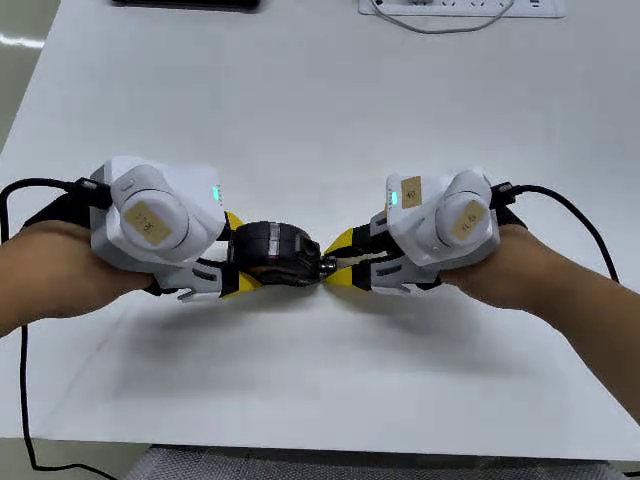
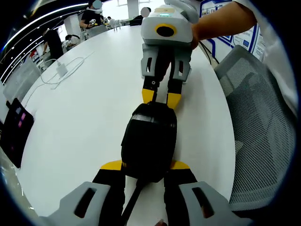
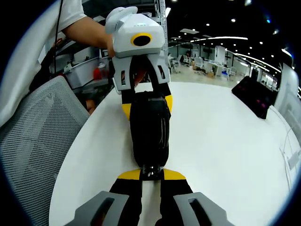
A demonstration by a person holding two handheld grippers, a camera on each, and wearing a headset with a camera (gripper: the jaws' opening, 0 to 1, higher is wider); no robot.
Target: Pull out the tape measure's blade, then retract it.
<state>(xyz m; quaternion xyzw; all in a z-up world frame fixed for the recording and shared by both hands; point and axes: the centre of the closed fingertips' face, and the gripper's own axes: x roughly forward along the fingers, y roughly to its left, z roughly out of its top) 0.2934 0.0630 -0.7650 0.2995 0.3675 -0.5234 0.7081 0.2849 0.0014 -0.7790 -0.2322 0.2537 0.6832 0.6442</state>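
Left tongs [image 1: 236, 272] are clamped across the black case of the tape measure [image 1: 275, 252], one yellow tip on each flank. Right tongs [image 1: 342, 262] face them nose to nose, nearly closed and pinching the small metal hook [image 3: 151, 170] at the case's mouth; the hook sits right against the case. The tape measure hangs between the two, low over the white tabletop [image 1: 320, 120]; whether it touches I cannot tell.

It lies nearer the front edge than the back, roughly midway between the sides. Bare surface runs out to the left and right of both hands, and a wide bare stretch reaches to the far edge, where a power strip [image 1: 460, 8] and a dark slab [image 1: 185, 3] lie. A mesh chair [image 1: 200, 465] is just below the front edge. The left cable [image 1: 22, 400] drops over that edge at the left; the right cable [image 1: 575, 215] trails off to the right.
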